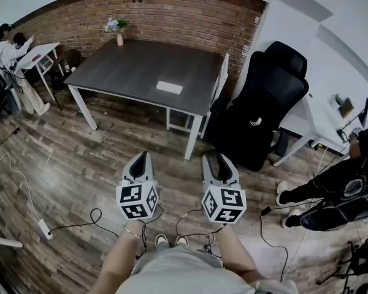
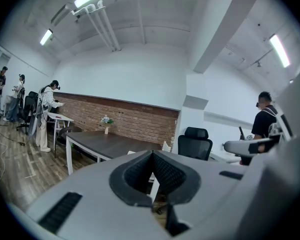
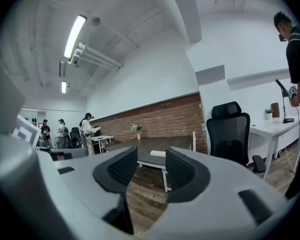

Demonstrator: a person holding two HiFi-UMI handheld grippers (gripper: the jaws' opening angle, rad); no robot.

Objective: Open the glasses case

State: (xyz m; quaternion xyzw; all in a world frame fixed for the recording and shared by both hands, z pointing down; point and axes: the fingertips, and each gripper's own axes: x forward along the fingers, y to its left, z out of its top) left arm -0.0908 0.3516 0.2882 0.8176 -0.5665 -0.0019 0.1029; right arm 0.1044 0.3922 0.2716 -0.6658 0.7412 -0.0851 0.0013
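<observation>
Floorboards [image 1: 80, 164] of worn wood stretched between the grippers and a dark table [image 1: 129, 72] at twelve o'clock, with nothing standing on that stretch. A white chair [image 1: 221, 78] was tucked against the table's edge at one o'clock, and a black office chair [image 1: 267, 103] stood at two o'clock beside a white desk [image 1: 325, 124]. A person in black [image 1: 337, 192] stood at four o'clock; a power strip [image 1: 44, 228] and its cables lay at eight o'clock.

The glasses case [image 1: 169, 87] lay flat on the table near its front edge, well apart from both grippers: a pale, flat oblong, its lid seam too small to make out. A small vase [image 1: 119, 39] at the table's far corner, eleven o'clock, held flowers [image 1: 115, 24].

The left gripper [image 1: 144, 155] had its jaws pressed together at the tips on nothing. The right gripper [image 1: 219, 158] held its jaws spread, with only floor and table showing between them.
</observation>
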